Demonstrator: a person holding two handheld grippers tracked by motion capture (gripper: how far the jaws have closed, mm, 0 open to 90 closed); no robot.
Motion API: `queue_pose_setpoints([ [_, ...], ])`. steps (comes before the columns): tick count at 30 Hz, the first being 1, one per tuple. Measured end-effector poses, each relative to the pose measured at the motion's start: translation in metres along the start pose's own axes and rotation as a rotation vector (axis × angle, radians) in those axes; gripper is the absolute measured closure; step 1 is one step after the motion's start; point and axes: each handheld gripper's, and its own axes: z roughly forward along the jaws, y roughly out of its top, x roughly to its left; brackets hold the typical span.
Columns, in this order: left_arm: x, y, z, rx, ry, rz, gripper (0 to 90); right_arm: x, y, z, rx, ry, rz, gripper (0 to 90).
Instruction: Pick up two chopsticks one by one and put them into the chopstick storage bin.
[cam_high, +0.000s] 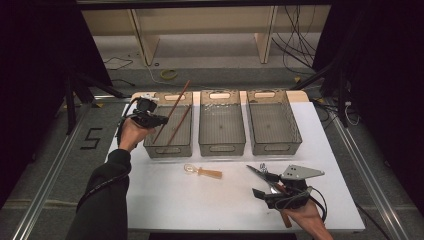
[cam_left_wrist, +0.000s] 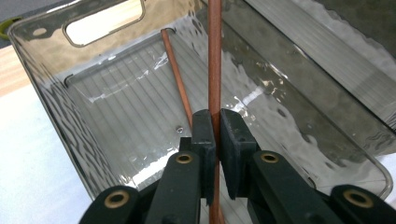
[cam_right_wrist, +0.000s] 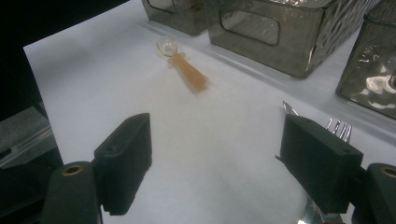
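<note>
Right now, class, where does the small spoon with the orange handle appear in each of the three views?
High view: the spoon lies on the white table, just in front of the left bin and the middle bin.
Left gripper view: not in it.
Right gripper view: upper centre, beyond the open jaws.
Shared landmark: the middle bin's handle slot.

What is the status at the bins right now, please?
Left gripper shut on chopstick over left bin. Right gripper open, idle. Second chopstick already inside.
</note>
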Motion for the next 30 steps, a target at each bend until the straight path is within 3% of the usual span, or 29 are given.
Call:
queue_pose_setpoints([
  [23, 0.012, -0.021, 0.01, 0.054, 0.014, -0.089, 82.9, 0.0, 0.0, 0.0, 0.003, 0.0, 0.001, 25.9],
  [30, 0.009, -0.016, 0.001, 0.035, 0.004, -0.084, 67.1, 0.001, 0.0, 0.0, 0.002, -0.001, 0.0, 25.9],
])
